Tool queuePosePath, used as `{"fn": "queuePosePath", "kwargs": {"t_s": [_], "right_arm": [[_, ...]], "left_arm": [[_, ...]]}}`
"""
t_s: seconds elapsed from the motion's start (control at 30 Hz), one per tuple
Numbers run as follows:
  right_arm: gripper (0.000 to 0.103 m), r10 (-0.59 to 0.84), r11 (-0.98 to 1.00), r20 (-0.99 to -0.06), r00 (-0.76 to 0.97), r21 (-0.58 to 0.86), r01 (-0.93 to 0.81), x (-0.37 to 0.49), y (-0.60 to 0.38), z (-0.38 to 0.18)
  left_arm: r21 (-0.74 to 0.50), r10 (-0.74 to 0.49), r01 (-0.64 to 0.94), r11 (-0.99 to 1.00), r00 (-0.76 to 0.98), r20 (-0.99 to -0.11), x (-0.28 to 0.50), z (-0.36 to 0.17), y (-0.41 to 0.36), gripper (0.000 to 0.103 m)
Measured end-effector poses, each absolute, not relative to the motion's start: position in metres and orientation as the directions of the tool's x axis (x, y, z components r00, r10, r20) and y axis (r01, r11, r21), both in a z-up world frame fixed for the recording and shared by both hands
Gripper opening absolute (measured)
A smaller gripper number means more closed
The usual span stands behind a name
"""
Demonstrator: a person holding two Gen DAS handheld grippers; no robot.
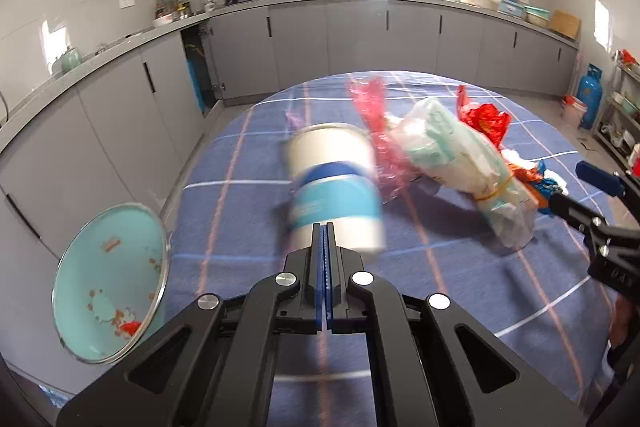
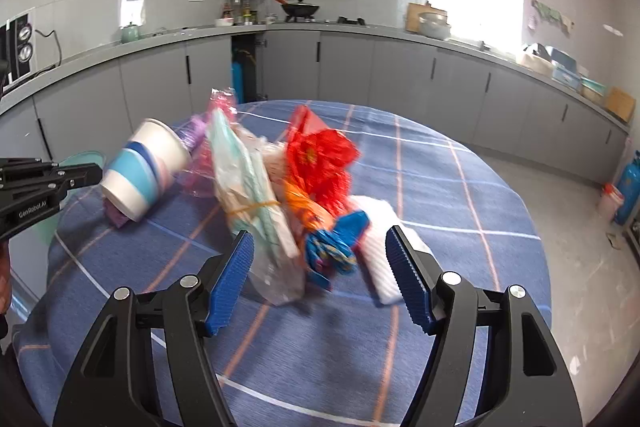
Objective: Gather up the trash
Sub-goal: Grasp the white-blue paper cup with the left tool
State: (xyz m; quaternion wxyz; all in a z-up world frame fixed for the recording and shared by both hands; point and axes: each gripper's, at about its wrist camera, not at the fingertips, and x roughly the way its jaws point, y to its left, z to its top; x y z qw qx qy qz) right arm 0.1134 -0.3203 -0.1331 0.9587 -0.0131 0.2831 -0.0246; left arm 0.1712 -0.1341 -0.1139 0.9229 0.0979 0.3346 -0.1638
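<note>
The left claw (image 1: 325, 227) is clenched on the light, crushable paper cup's (image 1: 334, 183) base rim, while the right claw (image 2: 320, 251) is released.

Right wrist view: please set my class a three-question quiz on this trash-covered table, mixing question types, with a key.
1. True or false: the right gripper is shut on the paper cup.
2. Multiple choice: the yellow rubber band goes around
A. the clear plastic bundle
B. the paper cup
C. the red wrapper
3. Fill in: the left gripper has its jaws ____.

Key: 1 false, its jaws stand open and the cup is off to the side; 2 A; 3 shut.
</note>
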Motion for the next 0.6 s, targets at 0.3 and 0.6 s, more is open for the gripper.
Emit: {"fn": "queuePosePath", "kwargs": {"t_s": [0.3, 0.6], "right_arm": [[0.068, -0.063, 0.997, -0.547, 0.835, -0.069, 0.030, 0.123, -0.312, -0.127], [0.068, -0.106, 0.994, -0.553, 0.827, -0.069, 0.082, 0.120, -0.329, -0.131]], "left_arm": [[0.060, -0.193, 0.296, 0.953, 0.751, -0.631, 0.169, -0.120, -0.119, 0.054], [0.068, -0.208, 0.312, 0.948, 0.766, -0.609, 0.170, -0.116, -0.164, 0.067]]}}
